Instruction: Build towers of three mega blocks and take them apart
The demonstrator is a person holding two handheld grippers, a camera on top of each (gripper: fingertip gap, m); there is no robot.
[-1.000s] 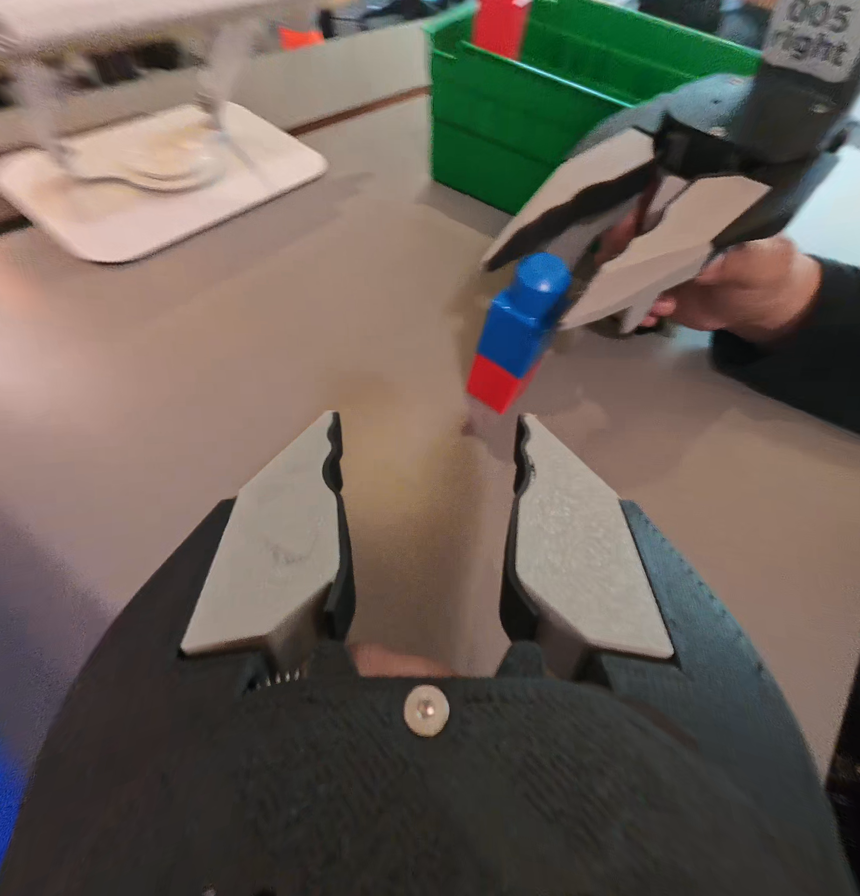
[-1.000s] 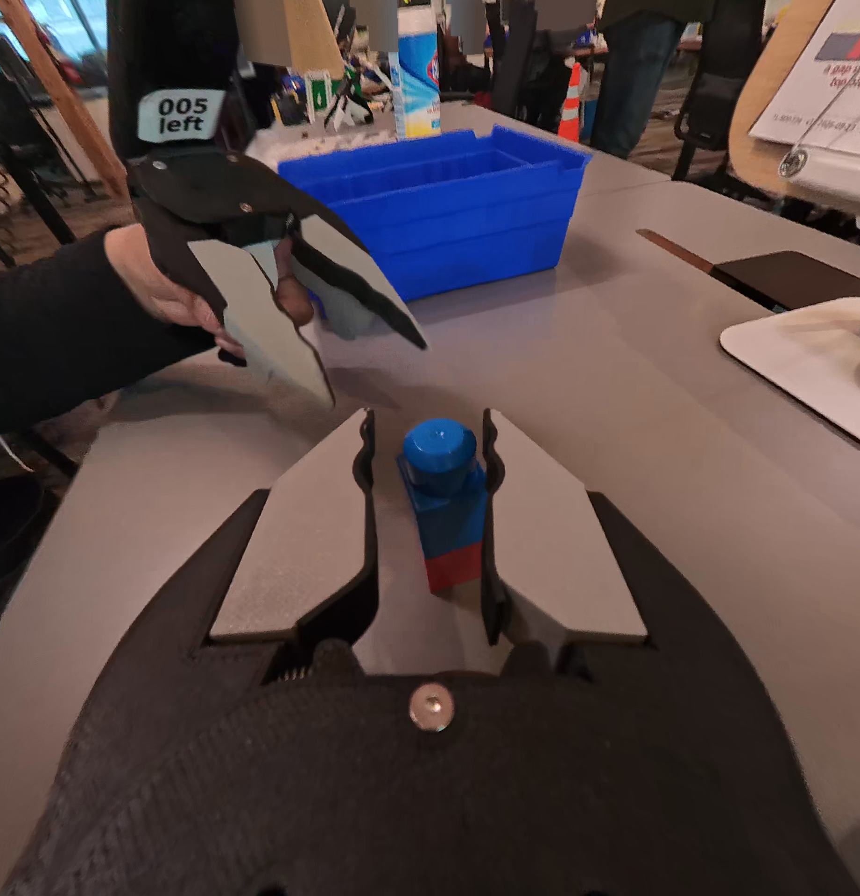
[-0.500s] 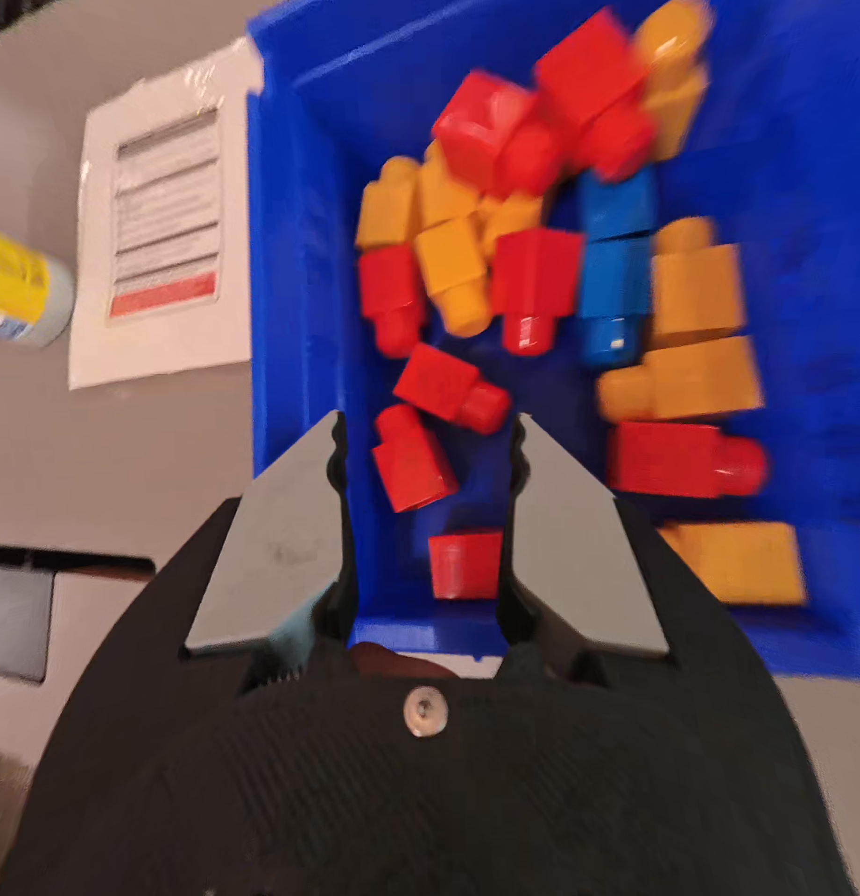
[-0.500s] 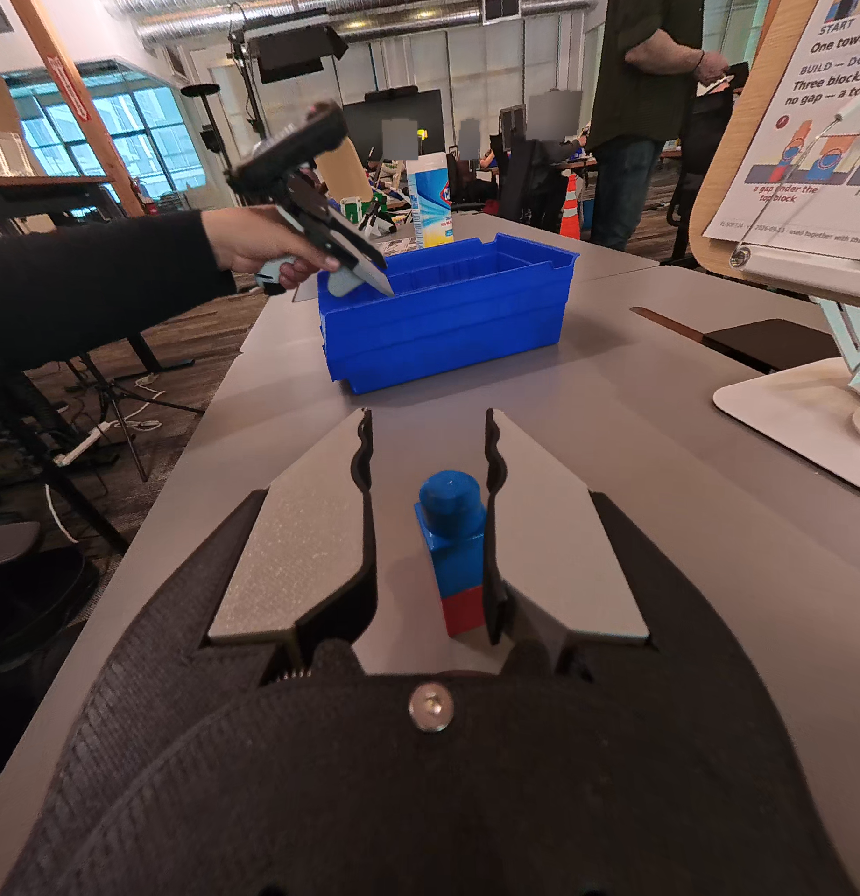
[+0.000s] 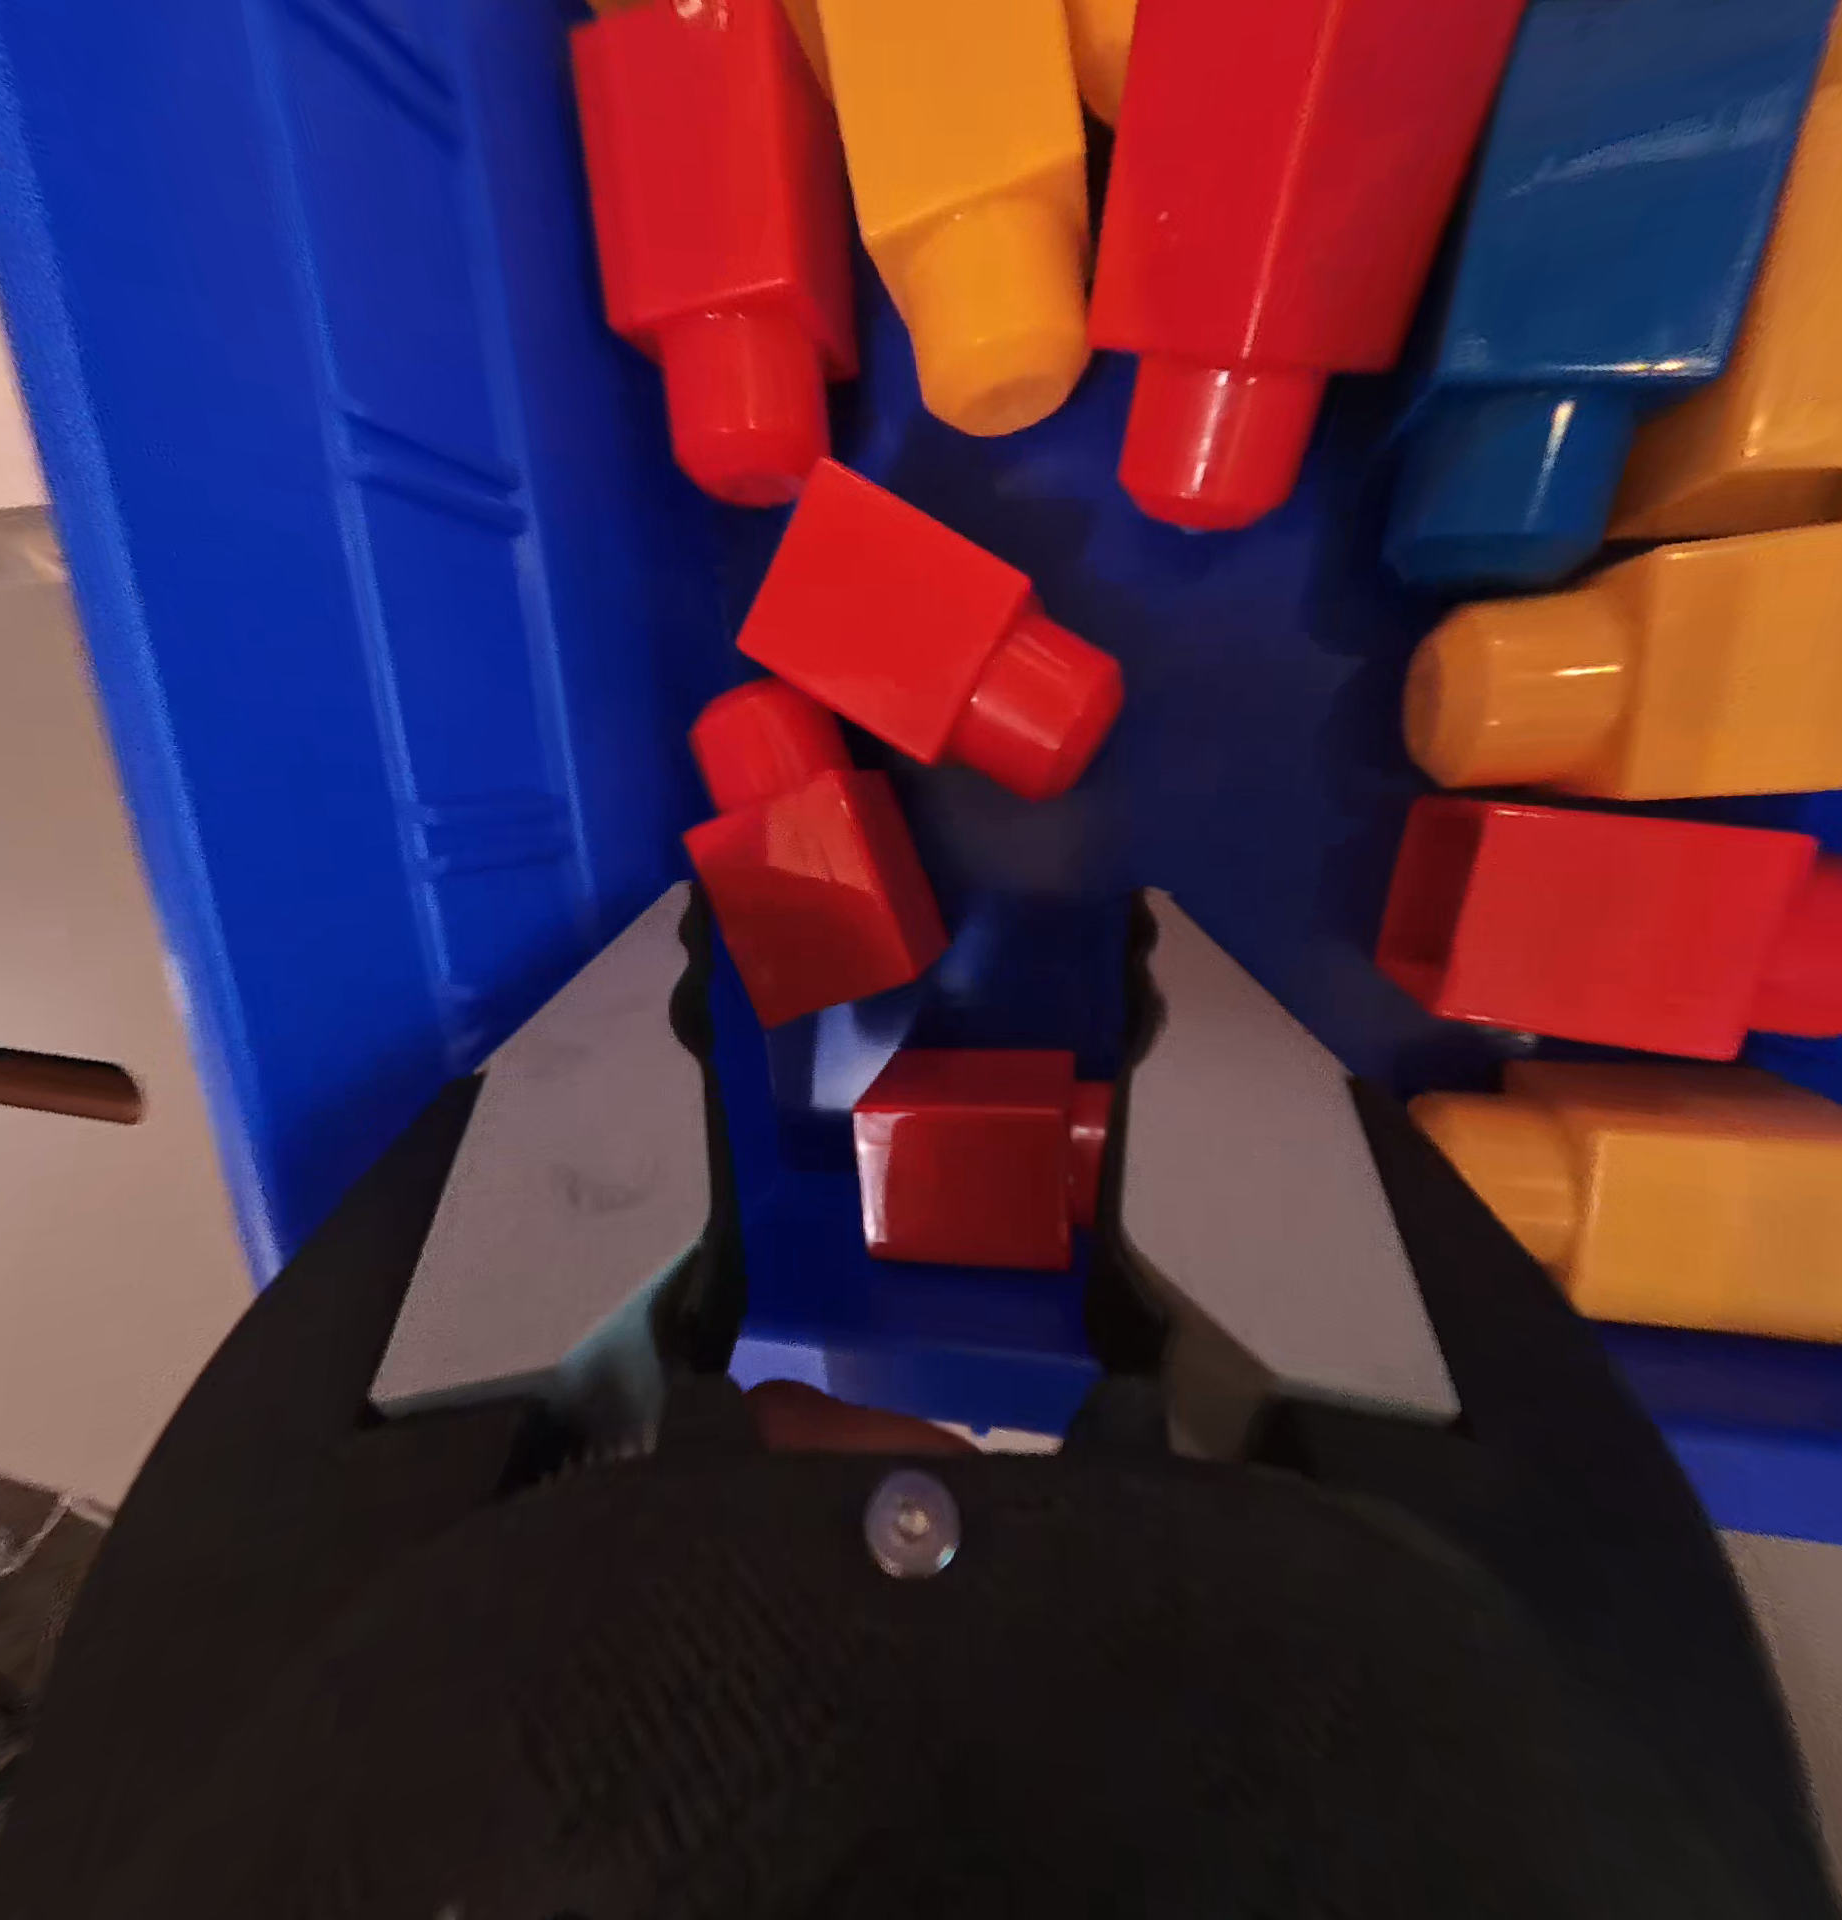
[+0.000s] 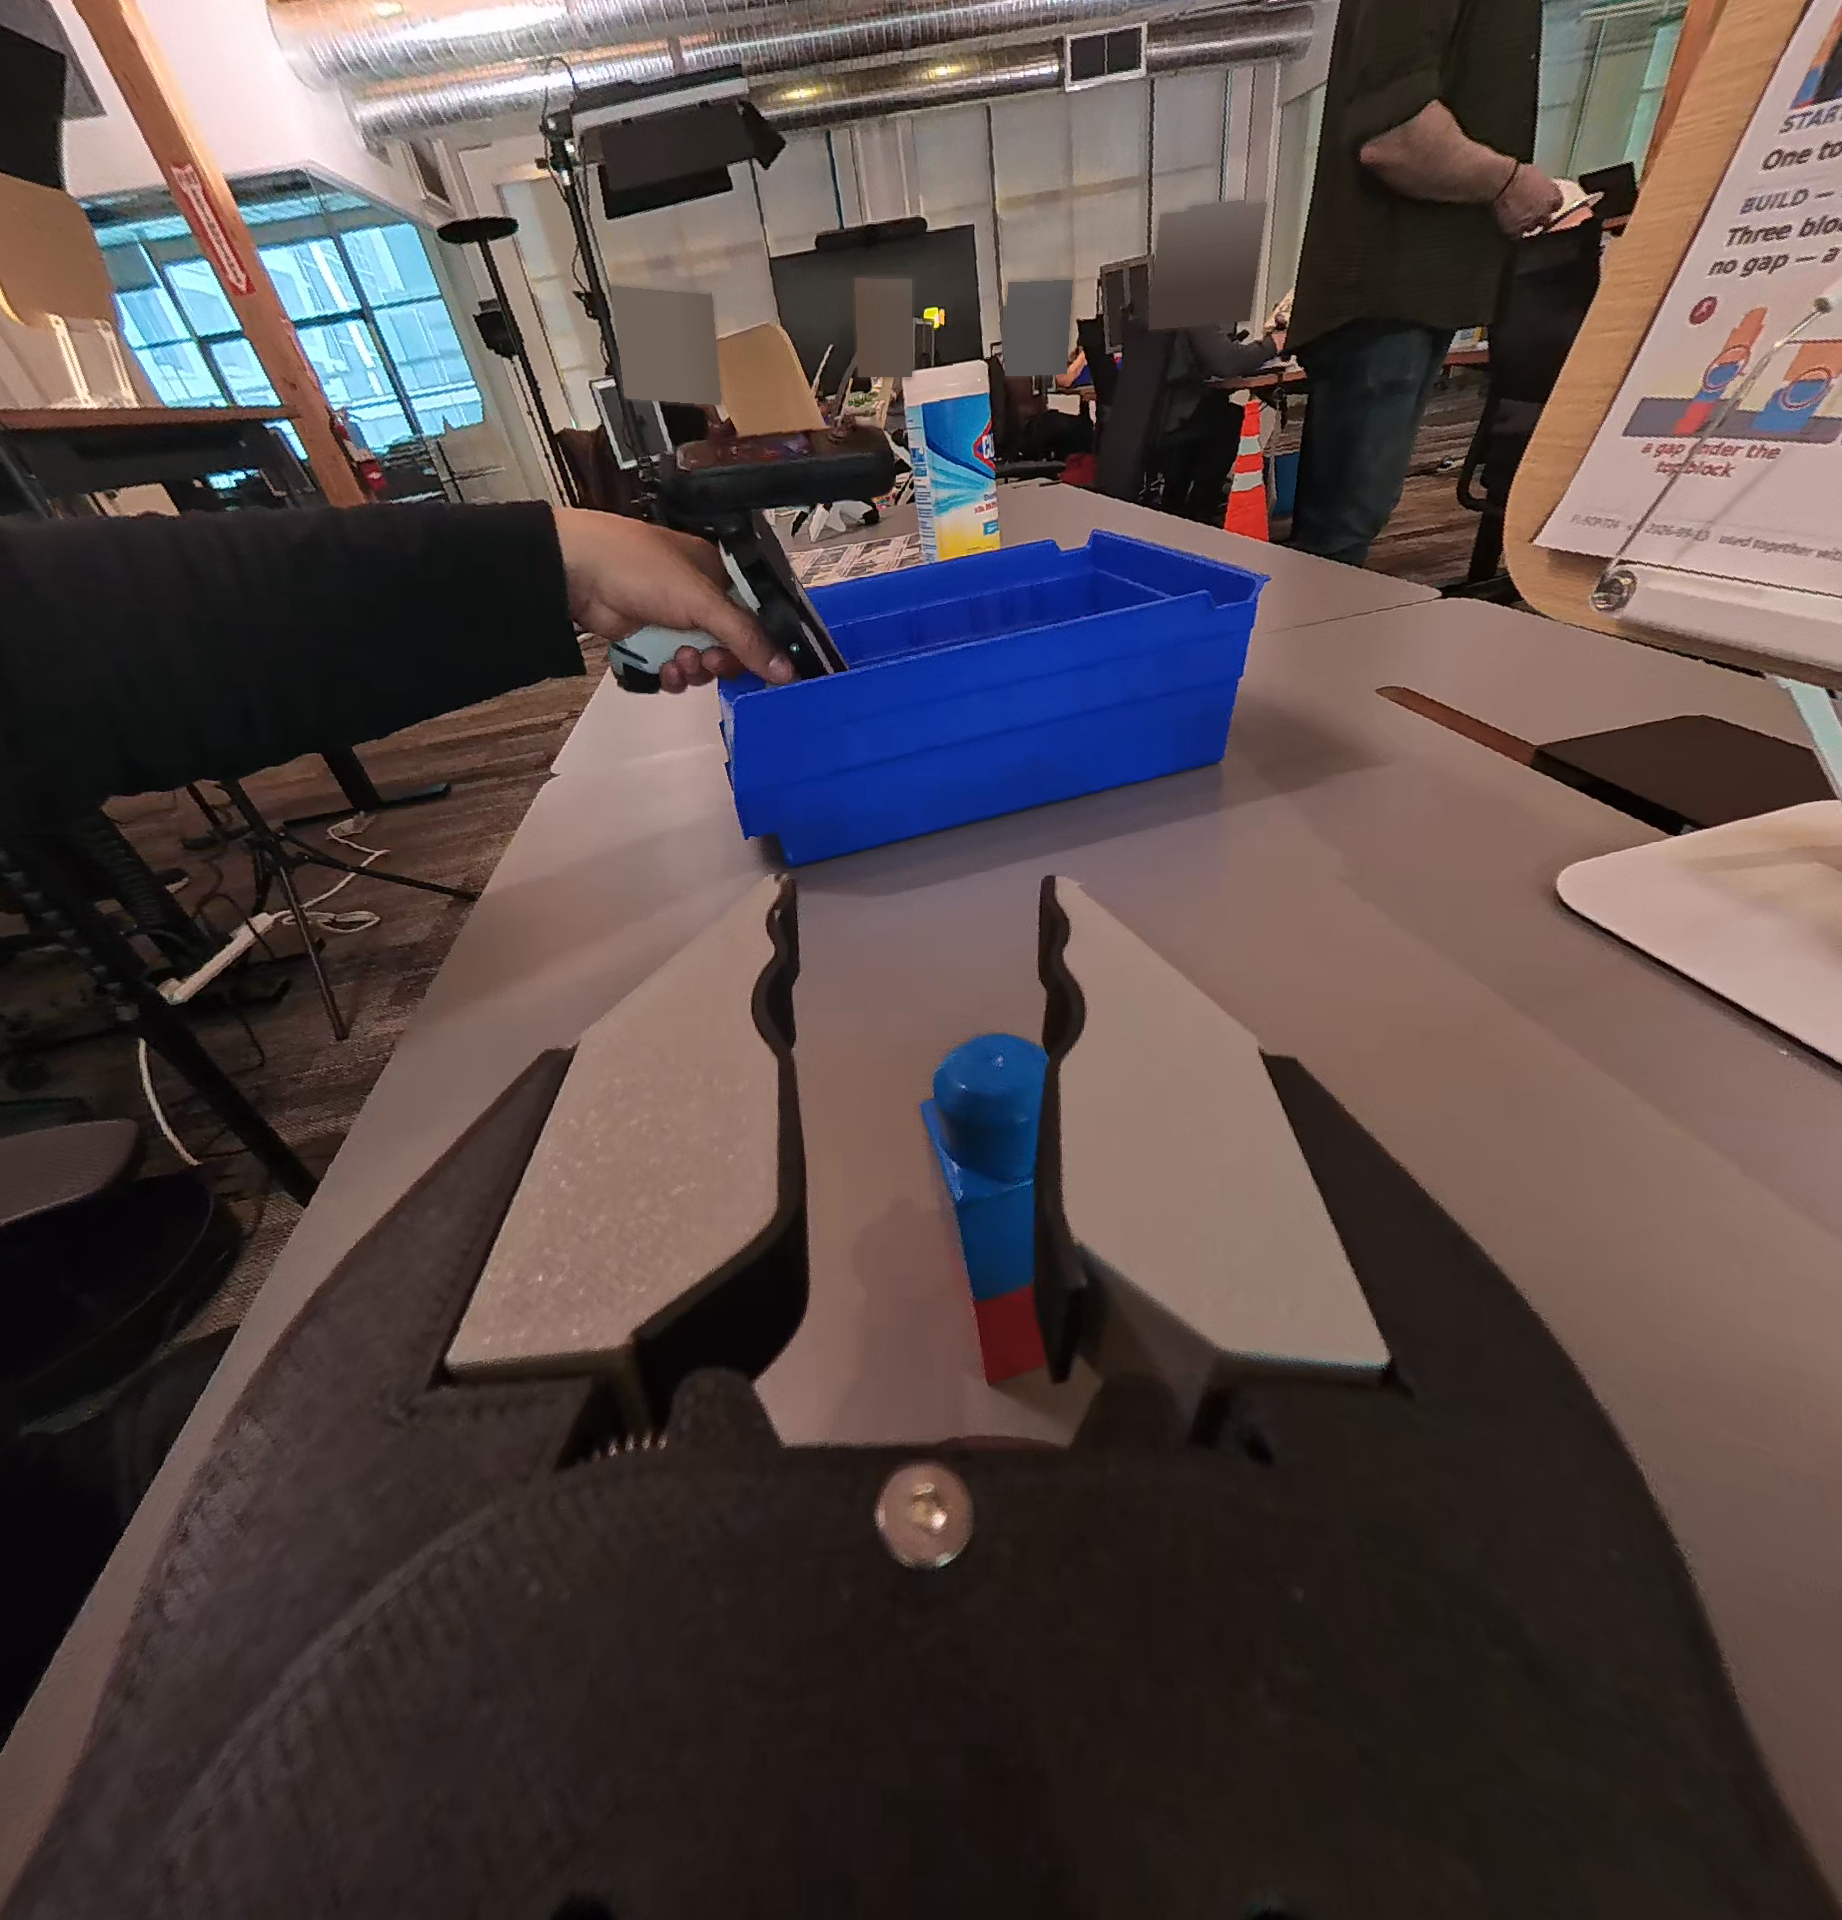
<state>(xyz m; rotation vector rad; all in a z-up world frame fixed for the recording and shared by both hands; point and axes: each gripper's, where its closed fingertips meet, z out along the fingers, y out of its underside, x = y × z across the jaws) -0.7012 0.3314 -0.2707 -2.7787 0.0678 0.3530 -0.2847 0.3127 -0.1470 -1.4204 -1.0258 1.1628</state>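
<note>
Left hand-held gripper (image 5: 917, 925) tipped nose-down into blue bin (image 5: 377, 623), jaws wide, nothing held; small red block (image 5: 964, 1158) lies btwn fingers among loose red, yellow, blue blocks. Right hand-held gripper (image 6: 912, 935) level over desk (image 6: 1364, 883), jaws wide, gripping nothing. Blue-on-red stack (image 6: 984, 1195) stands upright btwn fingers, against right one.

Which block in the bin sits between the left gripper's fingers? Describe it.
Start at the blue bin and go to its near end wall. The red block lies there on its side between the left gripper fingers, stud pointing right, the nearest of the loose reds.
</note>
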